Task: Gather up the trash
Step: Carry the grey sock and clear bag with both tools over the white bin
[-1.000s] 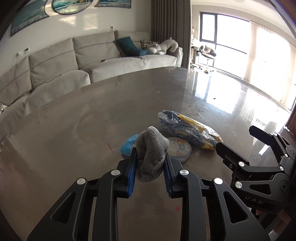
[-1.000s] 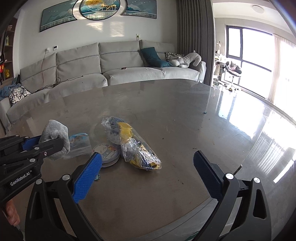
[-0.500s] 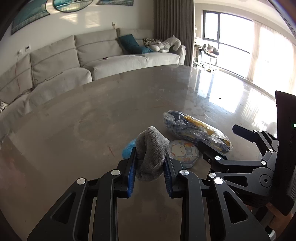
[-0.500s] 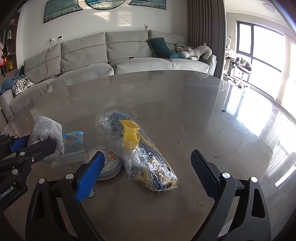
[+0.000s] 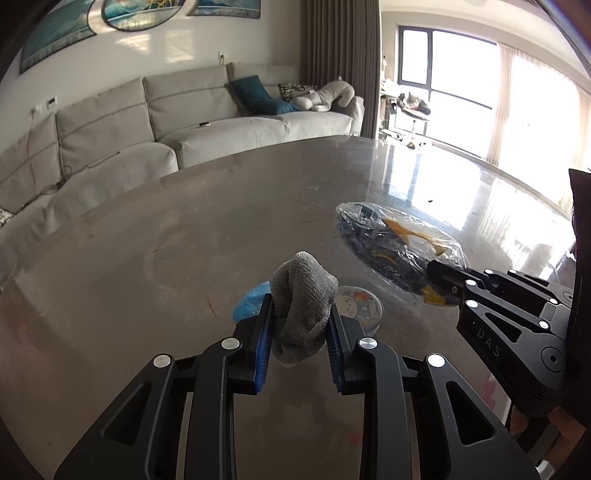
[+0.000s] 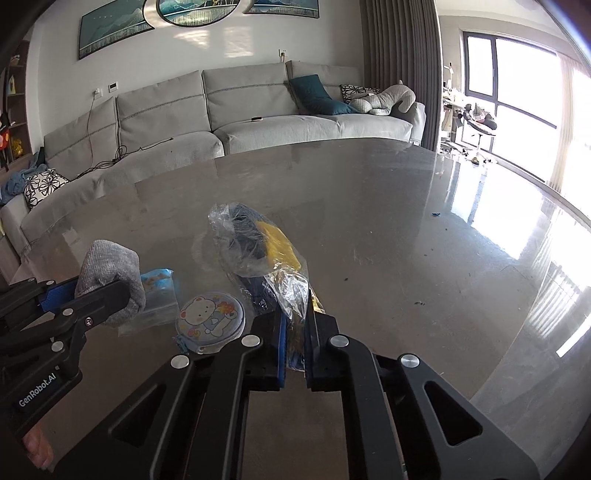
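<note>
A home living room.
Beyond the glossy grey table point(image 6: 369, 206) stands a long grey sectional sofa point(image 6: 236, 122) with a teal cushion point(image 6: 314, 94) and a plush toy point(image 6: 384, 99), framed wall art point(image 6: 199, 11) above it, dark curtains point(image 6: 399, 66) and tall sunlit windows point(image 6: 517, 77) to the right.

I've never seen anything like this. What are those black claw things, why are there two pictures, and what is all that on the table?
There is no robot here: a person holds a two-finger gripper in each hand, and each carries a camera looking along its fingers. One picture comes from the left gripper, the other from the right gripper. The left one is shut on a grey cloth. The right one is shut on the near end of a clear plastic bag with yellow and dark things inside. Also on the grey table lie a small round case with a cartoon bear and a small blue-printed packet.
</note>
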A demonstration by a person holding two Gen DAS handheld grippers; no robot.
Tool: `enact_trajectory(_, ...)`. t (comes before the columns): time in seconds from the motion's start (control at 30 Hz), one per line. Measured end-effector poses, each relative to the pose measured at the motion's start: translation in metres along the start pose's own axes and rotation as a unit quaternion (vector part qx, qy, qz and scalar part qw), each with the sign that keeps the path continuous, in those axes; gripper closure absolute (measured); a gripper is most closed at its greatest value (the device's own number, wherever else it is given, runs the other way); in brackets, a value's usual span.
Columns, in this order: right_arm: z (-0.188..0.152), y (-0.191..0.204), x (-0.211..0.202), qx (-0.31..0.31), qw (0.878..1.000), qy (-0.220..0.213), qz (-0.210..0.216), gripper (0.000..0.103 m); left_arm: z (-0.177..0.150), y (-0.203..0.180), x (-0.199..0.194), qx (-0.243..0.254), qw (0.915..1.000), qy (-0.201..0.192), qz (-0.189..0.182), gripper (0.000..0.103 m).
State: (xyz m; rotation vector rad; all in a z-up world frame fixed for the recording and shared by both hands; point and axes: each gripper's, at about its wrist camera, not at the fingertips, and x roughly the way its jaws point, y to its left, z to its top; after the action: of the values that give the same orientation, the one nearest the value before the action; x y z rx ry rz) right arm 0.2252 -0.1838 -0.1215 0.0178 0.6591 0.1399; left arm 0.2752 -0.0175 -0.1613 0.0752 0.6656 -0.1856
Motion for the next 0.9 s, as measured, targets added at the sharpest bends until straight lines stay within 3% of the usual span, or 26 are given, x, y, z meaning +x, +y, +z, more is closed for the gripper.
enact_trajectory(0.23,-0.001,-0.009,-0.044,0.031,0.999,-0.022,0.004,0.095,0.005,-0.008,-0.019,0.006,0.9996,-0.02,-0.021,0.077)
enact_trajectory(0.47,-0.024,-0.044,-0.099,0.092,0.993,-0.051,-0.045,0.095,0.005,-0.039,-0.038,0.035,0.9959,-0.036,-0.075,0.077)
enact_trajectory(0.7,-0.067,-0.071,-0.139,0.114,0.987,-0.042,-0.104,0.095,-0.011,-0.103,-0.052,0.088,0.9829,-0.036,-0.157,0.077)
enact_trajectory(0.9,-0.101,-0.1,-0.171,0.137,0.979,-0.038,-0.146,0.095,-0.035,-0.165,-0.057,0.133,0.9642,-0.017,-0.229,0.077)
